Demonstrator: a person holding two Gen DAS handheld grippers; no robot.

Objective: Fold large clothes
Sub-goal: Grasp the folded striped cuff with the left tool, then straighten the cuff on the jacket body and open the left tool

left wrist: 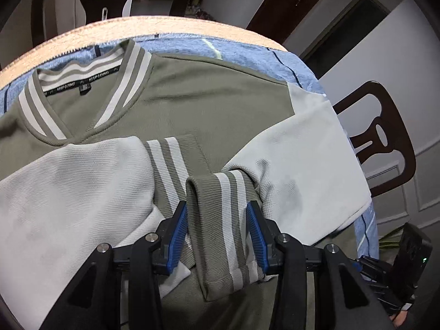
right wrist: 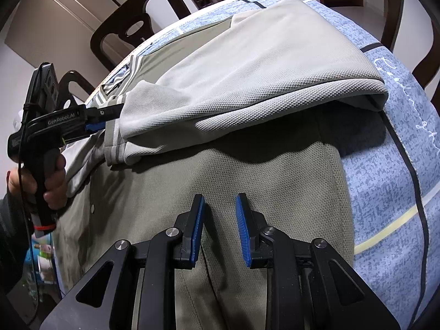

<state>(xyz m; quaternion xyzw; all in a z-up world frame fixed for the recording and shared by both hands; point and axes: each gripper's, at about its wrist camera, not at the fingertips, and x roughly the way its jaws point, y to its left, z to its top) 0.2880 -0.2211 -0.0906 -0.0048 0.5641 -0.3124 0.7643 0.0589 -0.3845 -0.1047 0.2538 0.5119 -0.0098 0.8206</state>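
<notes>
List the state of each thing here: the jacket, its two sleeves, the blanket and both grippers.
Jacket: lying face up on the blanket, collar open.
Flat sleeve: folded across the front.
Second sleeve: folded inward, still puffed up.
Cuff: lying between the left gripper's pads.
Left gripper: open.
Right gripper: open, holding nothing, over the jacket's body.
Blanket: spread under the jacket.

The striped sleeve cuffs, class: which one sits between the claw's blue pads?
The right-hand cuff, standing up as a fold between the left claw pads; the other cuff lies flat beside it.
</notes>
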